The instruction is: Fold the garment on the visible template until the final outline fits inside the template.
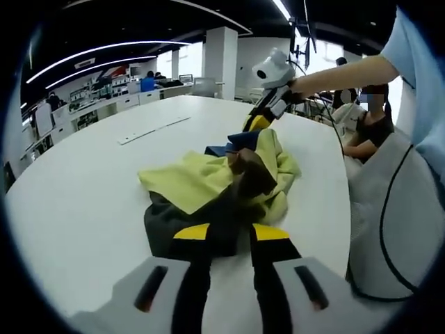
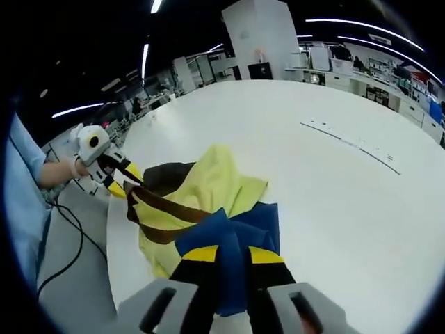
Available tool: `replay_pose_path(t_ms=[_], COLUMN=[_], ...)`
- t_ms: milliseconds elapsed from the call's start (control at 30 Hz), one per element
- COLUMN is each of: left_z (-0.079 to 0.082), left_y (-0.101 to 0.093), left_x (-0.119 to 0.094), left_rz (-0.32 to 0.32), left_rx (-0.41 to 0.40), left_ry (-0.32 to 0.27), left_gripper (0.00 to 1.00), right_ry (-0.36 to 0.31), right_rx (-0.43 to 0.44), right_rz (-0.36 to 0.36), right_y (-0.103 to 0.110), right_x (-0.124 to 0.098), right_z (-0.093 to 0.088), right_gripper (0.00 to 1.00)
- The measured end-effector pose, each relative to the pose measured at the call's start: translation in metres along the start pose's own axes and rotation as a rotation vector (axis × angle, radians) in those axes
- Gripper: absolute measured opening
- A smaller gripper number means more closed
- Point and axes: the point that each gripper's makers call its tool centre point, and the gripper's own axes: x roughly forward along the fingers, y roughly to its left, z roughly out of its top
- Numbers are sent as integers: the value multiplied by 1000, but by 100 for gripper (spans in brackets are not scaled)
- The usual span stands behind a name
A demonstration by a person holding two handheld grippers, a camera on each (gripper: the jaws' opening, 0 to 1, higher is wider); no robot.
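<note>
A crumpled garment (image 1: 198, 182) in yellow, dark grey, brown and blue lies bunched on the round white table (image 1: 83, 195). My left gripper (image 1: 229, 233) is shut on its dark grey edge at the near side. My right gripper (image 1: 259, 124) comes in from the far right, held by a hand, and pinches the blue part. In the right gripper view, my right gripper (image 2: 235, 256) is shut on the blue fabric of the garment (image 2: 219, 177). There the left gripper (image 2: 126, 178) grips the dark corner at the left, by the table edge. A thin pale line marking (image 1: 153, 130) (image 2: 351, 145) lies on the table beyond the garment.
The table's curved edge (image 1: 344, 209) runs close on the right of the garment. A black cable (image 1: 384, 229) hangs beside it. A seated person (image 1: 368, 129) is beyond that edge. A white pillar (image 1: 221, 56) and desks stand at the back. Bare tabletop (image 2: 334, 209) spreads wide.
</note>
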Motion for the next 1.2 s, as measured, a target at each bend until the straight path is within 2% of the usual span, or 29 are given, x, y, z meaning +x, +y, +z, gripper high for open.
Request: replay_pose_path(t_ms=[267,433,500,567,633,700,933,1200], left_z=[6,4,3,3,4,4,2,6], left_y=[-2,-1,-1,-1,-1,1,9,18], left_x=[12,17,19,19,19,17,8,0], left_rz=[-19,-25,-23,-18,-12,-4,30,61], left_rx=[2,-4,-7,-12,-14,-24,-61,-112], left_ry=[-5,0,-1,-4,-11,-19,-21,-35], left_gripper=[19,16,14,7,1,0,0,0], right_ry=[60,66,64,71,73,68,31,-104], right_rx=[20,28,32,28,32,28,26,65], right_rz=[45,47,42,26,25,19,-25,-117], right_y=[7,8,7,4,5,5,3,-2], right_x=[5,6,7,7,7,6,-10,-47], right_z=[-14,-18,-19,-21,-23,-23,-19,-7], right_gripper=[10,8,6,0,0,0,0,0])
